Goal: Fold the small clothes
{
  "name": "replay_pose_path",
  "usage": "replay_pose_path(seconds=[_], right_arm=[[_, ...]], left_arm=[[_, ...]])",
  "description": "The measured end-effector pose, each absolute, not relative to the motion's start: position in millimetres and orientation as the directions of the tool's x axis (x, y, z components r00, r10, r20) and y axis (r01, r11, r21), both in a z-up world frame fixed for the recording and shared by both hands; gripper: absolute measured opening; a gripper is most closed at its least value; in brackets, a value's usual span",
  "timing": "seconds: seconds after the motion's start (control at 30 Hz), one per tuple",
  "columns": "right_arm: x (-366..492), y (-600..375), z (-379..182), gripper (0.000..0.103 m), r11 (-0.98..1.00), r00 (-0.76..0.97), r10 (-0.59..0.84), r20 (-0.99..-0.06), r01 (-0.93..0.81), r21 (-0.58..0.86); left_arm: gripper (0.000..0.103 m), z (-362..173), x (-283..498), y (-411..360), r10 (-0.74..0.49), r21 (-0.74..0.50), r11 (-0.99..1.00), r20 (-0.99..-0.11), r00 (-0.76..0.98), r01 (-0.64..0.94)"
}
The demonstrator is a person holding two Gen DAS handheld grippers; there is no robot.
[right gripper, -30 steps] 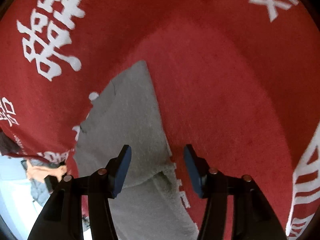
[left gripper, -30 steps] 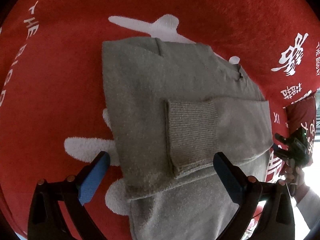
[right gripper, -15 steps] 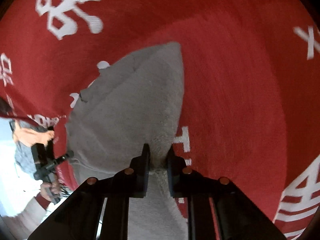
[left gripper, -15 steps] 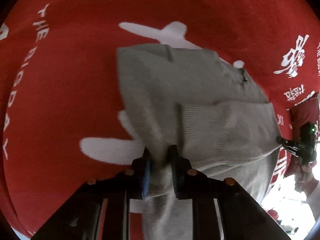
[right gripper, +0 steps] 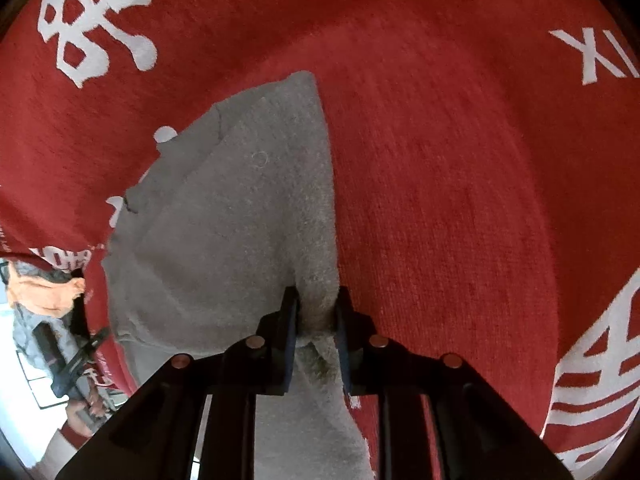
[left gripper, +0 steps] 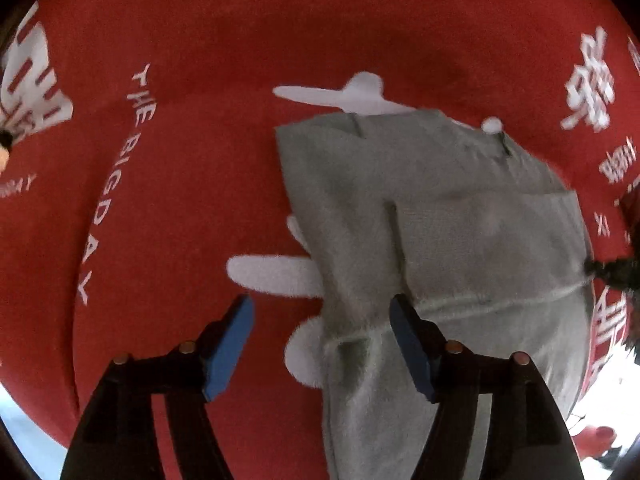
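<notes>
A grey knitted sweater (left gripper: 440, 216) lies partly folded on a red cloth, a ribbed cuff laid across its middle. My left gripper (left gripper: 322, 320) is open; its blue pads (left gripper: 234, 344) stand either side of the sweater's near left edge, which lies between them untouched by the left pad. In the right wrist view the same sweater (right gripper: 224, 220) spreads out to the left. My right gripper (right gripper: 318, 312) is shut on the sweater's right edge, which bunches up between the jaws.
The red cloth (left gripper: 192, 184) with white letters and shapes covers the whole surface and also shows in the right wrist view (right gripper: 460, 200). Its edge drops off at the left of the right wrist view, where the floor and my other hand's tool (right gripper: 76, 360) show.
My left gripper, shut on the sweater's near edge half a second ago, has opened and let go. My right gripper closed on the right edge and stays shut on it.
</notes>
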State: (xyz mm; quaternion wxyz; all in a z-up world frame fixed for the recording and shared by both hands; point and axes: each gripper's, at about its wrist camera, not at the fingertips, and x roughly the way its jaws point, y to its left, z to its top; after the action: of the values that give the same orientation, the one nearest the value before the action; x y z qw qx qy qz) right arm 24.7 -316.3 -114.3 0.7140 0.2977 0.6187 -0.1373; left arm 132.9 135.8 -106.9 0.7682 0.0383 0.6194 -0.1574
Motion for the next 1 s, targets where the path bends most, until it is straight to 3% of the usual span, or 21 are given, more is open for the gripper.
replay_pose_path(seconds=[0.17,0.7,1.0], right_arm=[[23.8,-316.8,-113.6,0.022,0.785,0.203,0.167,-0.965,0.565,0.254],[23.7,-314.9,-115.9,0.022,0.786,0.205,0.164,-0.965,0.564,0.253],[21.9,-315.2,-113.1,0.021,0.792,0.210,0.165,-0.964,0.554,0.256]], left_arm=[[0.071,-125.4,122.0,130.9,-0.093,-0.027,0.947,-0.977,0.194,0.319],[0.071,-133.4,125.5,142.8,-0.014,0.042,0.975,-0.968,0.249,0.218],[0.072,-137.3,120.1,159.3,-0.044,-0.007,0.986,-0.975,0.220,0.167]])
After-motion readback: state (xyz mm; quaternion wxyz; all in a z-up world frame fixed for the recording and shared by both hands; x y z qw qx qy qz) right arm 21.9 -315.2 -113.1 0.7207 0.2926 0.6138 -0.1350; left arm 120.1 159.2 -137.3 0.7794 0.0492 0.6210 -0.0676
